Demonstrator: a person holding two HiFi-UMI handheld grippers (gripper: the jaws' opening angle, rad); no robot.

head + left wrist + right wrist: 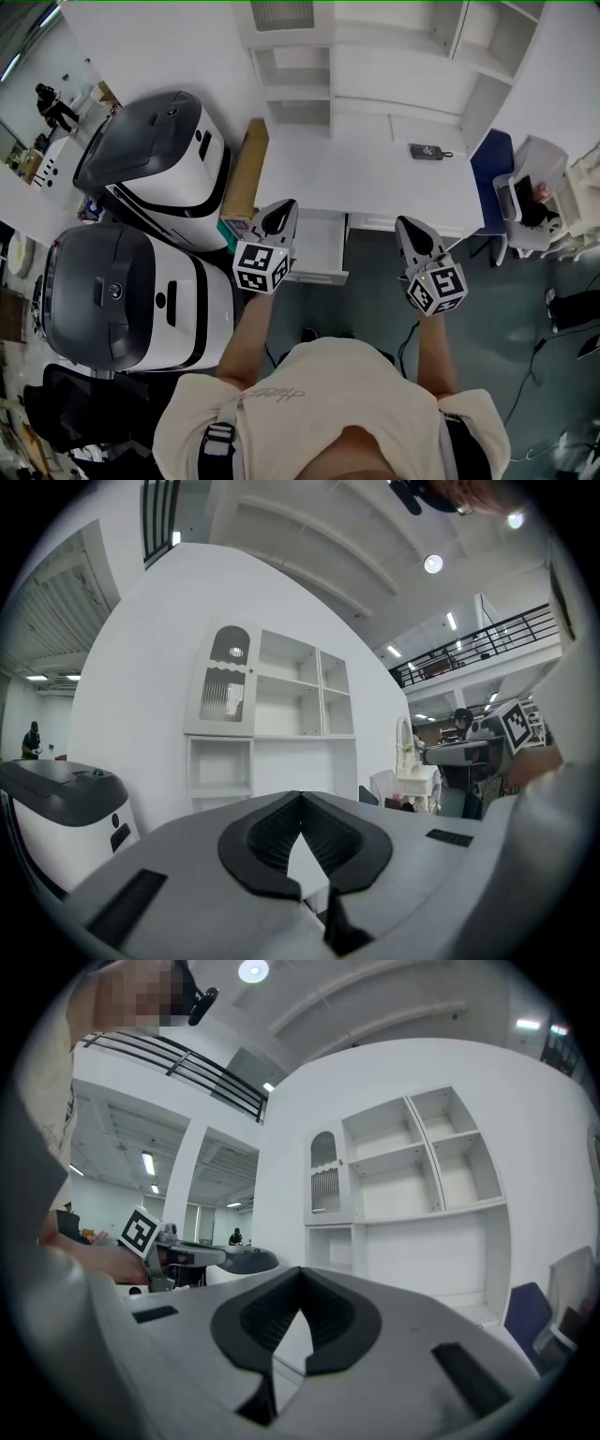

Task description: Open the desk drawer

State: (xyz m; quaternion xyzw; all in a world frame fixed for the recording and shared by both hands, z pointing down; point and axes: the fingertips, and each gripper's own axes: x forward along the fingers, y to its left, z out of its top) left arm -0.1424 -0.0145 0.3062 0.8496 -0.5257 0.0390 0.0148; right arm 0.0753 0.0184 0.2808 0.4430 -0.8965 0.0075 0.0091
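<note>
The person's cream T-shirt [328, 403] fills the foreground, seen from above. A line of slanted script [278, 396] runs across it, too small and turned about to read. A black strap [217, 439] crosses the left shoulder. The only other print is the black-and-white squares on each gripper's cube, which are patterns, not letters.

Both forearms reach toward a white worktop [375, 178] with a white shelf unit [375, 56] behind it. To the left stand two big white machines with dark grey lids, the near machine [122, 295] and the far machine [155, 155]. Any badge on them is too small to make out. A blue chair [490, 169] stands at the worktop's right end, partly cut off by it. A cardboard box [246, 169] sits between the far machine and the worktop's left side. A small dark device [429, 151] with a cord lies on the worktop toward the right, its face illegible.

The drawer [317, 246] juts out from under the worktop's front edge, left of centre, showing its white inside. The left gripper [278, 217] is over the drawer's left corner, and I cannot tell whether it touches. Its fingers [272, 841] are clenched tip to tip on nothing. The right gripper [412, 232] is held apart, right of the drawer. Its fingers [333, 1321] are likewise pressed together on nothing.
</note>
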